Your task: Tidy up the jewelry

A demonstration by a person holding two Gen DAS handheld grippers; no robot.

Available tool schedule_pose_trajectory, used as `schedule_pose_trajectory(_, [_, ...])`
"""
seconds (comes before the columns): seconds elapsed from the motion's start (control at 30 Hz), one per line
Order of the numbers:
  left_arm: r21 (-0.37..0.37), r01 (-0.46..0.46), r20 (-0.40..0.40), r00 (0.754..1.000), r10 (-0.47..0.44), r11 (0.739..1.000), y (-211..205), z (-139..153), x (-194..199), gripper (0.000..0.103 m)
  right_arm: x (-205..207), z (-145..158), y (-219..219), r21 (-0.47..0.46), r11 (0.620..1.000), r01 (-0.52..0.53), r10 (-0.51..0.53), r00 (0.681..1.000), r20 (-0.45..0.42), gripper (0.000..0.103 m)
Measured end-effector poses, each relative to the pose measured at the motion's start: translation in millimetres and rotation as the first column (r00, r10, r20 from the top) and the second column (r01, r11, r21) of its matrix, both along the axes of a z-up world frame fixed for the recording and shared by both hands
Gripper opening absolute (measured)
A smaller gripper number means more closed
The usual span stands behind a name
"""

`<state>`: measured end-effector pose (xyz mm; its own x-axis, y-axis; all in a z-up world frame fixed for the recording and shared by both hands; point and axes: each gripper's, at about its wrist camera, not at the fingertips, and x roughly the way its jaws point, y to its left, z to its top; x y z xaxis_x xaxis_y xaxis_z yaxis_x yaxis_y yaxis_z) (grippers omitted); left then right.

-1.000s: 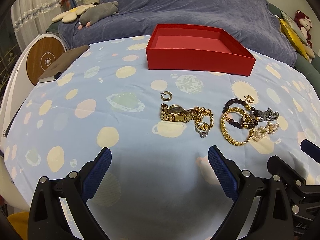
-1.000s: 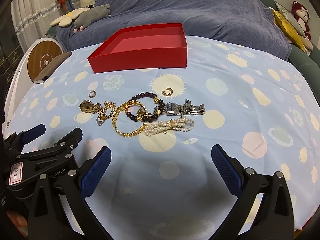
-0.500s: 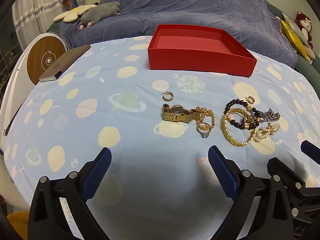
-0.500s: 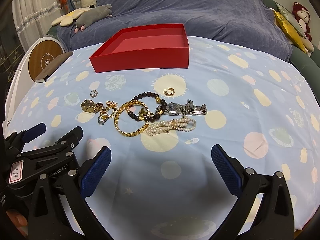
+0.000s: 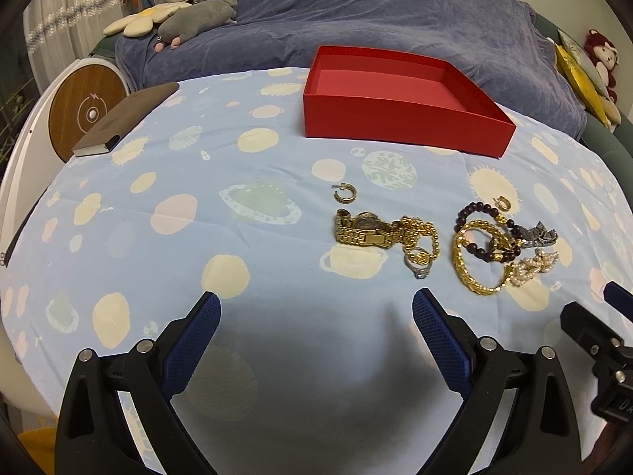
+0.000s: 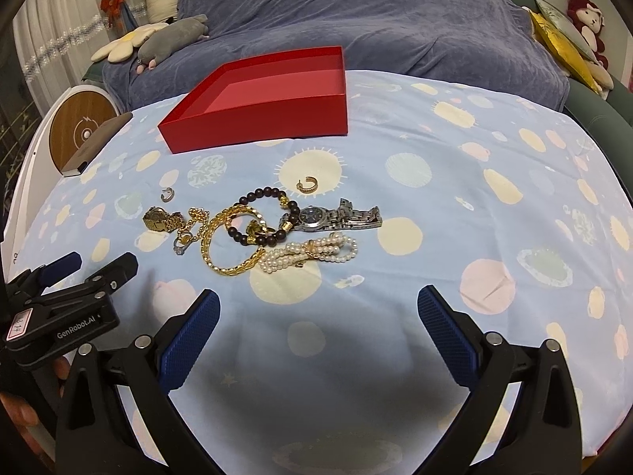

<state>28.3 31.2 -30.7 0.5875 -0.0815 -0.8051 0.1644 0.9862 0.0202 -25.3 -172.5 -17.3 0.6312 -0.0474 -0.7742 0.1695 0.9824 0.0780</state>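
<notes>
An empty red box (image 5: 403,118) (image 6: 261,126) stands at the far side of a blue spotted cloth. In front of it lies a cluster of jewelry: a gold watch (image 5: 362,229) (image 6: 160,219), a gold chain with a ring (image 5: 419,261), a thick gold bracelet (image 5: 472,273) (image 6: 233,243), a dark bead bracelet (image 6: 263,215), a silver watch (image 6: 336,215), a pearl bracelet (image 6: 312,253) and two hoop earrings (image 5: 344,194) (image 6: 307,185). My left gripper (image 5: 316,308) hovers open, nearer than the gold watch. My right gripper (image 6: 318,308) is open, just short of the pearls. Both are empty.
A brown notebook (image 5: 126,118) lies at the table's left edge, beside a round wooden-faced device (image 5: 89,113). Behind the table a blue-covered bed holds plush toys (image 5: 190,27). The left gripper's body (image 6: 63,308) shows at the right view's lower left.
Both grippers have drawn back slightly and tilted, so the jewelry and box sit a little lower in each view. Nothing on the cloth has moved.
</notes>
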Motion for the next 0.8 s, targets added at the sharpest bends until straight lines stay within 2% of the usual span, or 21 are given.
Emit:
schedule_pose_trajectory(0.13, [-0.036, 0.002, -0.013, 1.000, -0.002, 0.999, 8, -3, 11, 0.095, -1, -1, -4, 0.005, 1.000, 0.005, -0.005, 1.000, -0.003, 0.098])
schedule_pose_trajectory(0.37, [-0.051, 0.004, 0.006, 1.000, -0.004, 0.999, 1, -4, 28, 0.094, 1, 1, -4, 0.019, 1.000, 0.001, -0.001, 1.000, 0.005, 0.098])
schedule_pose_trajectory(0.47, [-0.052, 0.032, 0.025, 0.999, -0.031, 0.998, -6, -3, 35, 0.087, 2, 1, -5, 0.027, 1.000, 0.004, -0.004, 1.000, 0.002, 0.098])
schedule_pose_trajectory(0.63, [-0.111, 0.034, 0.043, 0.999, -0.029, 0.993, -9, 2, 51, 0.086, 3, 2, -6, 0.035, 0.999, 0.004, -0.004, 1.000, 0.000, 0.098])
schedule_pose_trajectory(0.7, [-0.104, 0.044, 0.051, 0.998, -0.039, 0.994, -14, 0, 58, 0.086, 3, 2, -5, 0.035, 0.999, 0.001, -0.001, 1.000, -0.001, 0.098])
schedule_pose_trajectory(0.73, [-0.095, 0.049, 0.051, 0.998, -0.044, 0.994, -17, -3, 62, 0.084, 4, 2, -5, 0.034, 0.999, 0.001, -0.001, 1.000, -0.003, 0.098])
schedule_pose_trajectory(0.8, [-0.096, 0.057, 0.023, 0.998, -0.055, 0.994, -21, -12, 68, 0.071, 6, 1, -5, 0.035, 0.999, 0.000, 0.000, 1.000, -0.007, 0.098])
